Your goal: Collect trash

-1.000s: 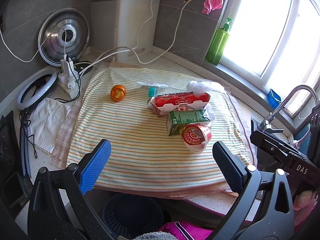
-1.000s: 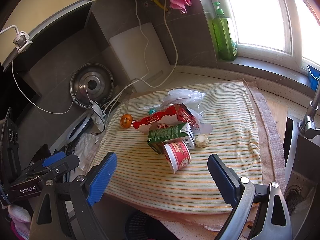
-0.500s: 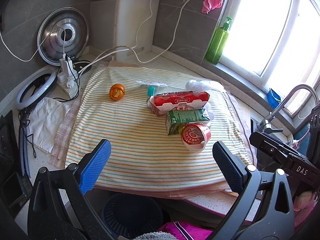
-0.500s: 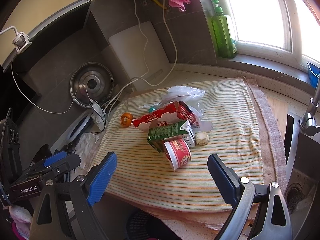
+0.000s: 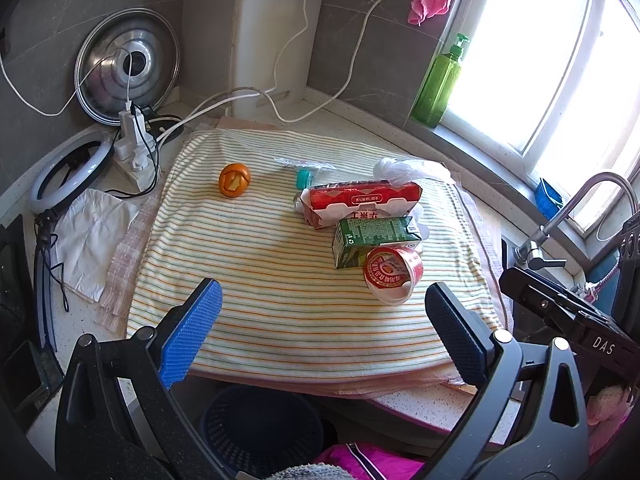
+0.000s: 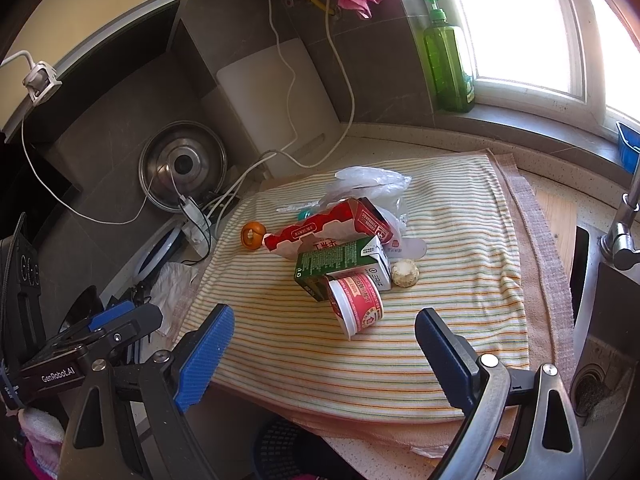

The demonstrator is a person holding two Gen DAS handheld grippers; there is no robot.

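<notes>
On the striped kitchen towel (image 5: pixel 256 272) trash sits untouched; both grippers (left gripper (image 5: pixel 324 320), right gripper (image 6: pixel 324 344)) hover spread apart, empty. Next, probably: close on the red cup (image 6: pixel 356 304).

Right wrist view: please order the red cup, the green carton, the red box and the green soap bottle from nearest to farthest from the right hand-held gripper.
1. Red cup: on its side on the striped cloth, just ahead of the right hand-held gripper.
2. Green carton: directly behind the cup.
3. Red box: behind the carton, mid-cloth.
4. Green soap bottle: far back, on the window sill.
</notes>
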